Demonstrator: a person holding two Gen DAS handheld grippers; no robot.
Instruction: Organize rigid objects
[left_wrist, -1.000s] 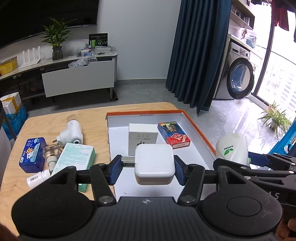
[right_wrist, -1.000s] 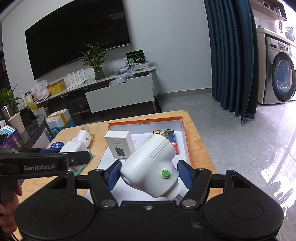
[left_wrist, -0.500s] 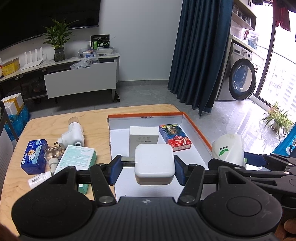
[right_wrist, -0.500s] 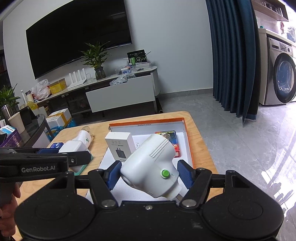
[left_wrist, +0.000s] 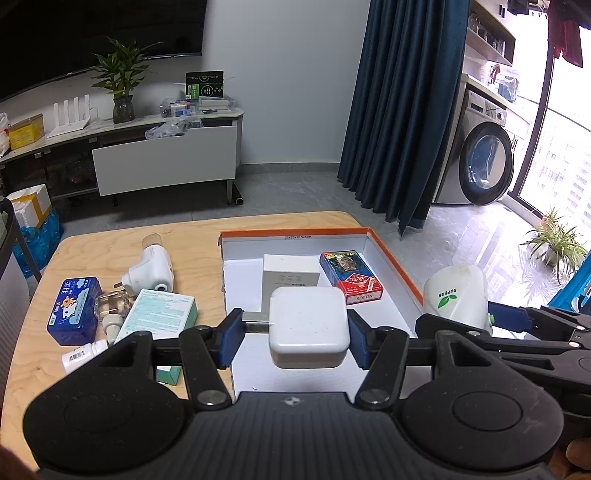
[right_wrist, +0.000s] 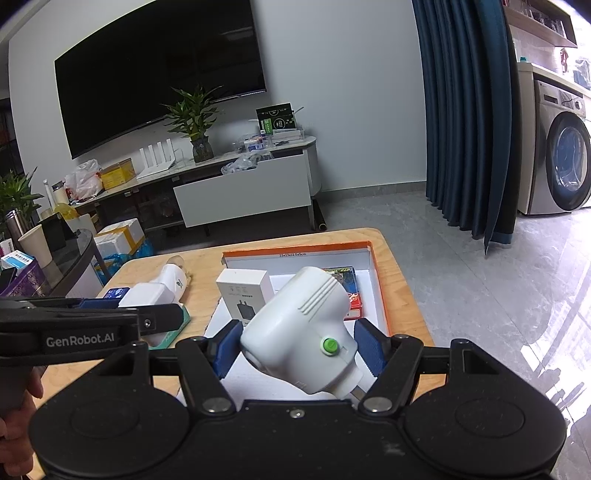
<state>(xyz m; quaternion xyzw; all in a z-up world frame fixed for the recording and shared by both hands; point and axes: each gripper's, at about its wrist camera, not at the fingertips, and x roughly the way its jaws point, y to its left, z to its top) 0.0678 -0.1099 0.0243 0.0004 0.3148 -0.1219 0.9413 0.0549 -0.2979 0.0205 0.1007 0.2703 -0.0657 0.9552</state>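
Here both tongs are loaded. The left tongs (left_wrist: 293, 334) pinch a white square charger (left_wrist: 308, 326) by its two flat sides, with a metal prong poking out toward the left pad. The right tongs (right_wrist: 295, 345) clamp a white plug-in device (right_wrist: 301, 330) with a ribbed top and a green button, tilted in the grip. Both hang above the near end of the orange-rimmed box (left_wrist: 393, 264) on the worktop (left_wrist: 99, 251).

To set them down well, I would lower each one to the bare white floor at the near end before spreading the pads, one hand at a time so the tongs do not meet. The rounded device looks likely to roll, so it should be laid on its flattest face.

Farther in, the box holds a white carton (left_wrist: 290, 275) and, just beside it, a card pack (left_wrist: 351, 277). Loose on the worktop to the left lie a teal carton (left_wrist: 159, 314), a blue tin (left_wrist: 74, 310), a small dropper bottle (left_wrist: 83, 354) and another white plug-in device (left_wrist: 153, 267), all yet to be boxed.
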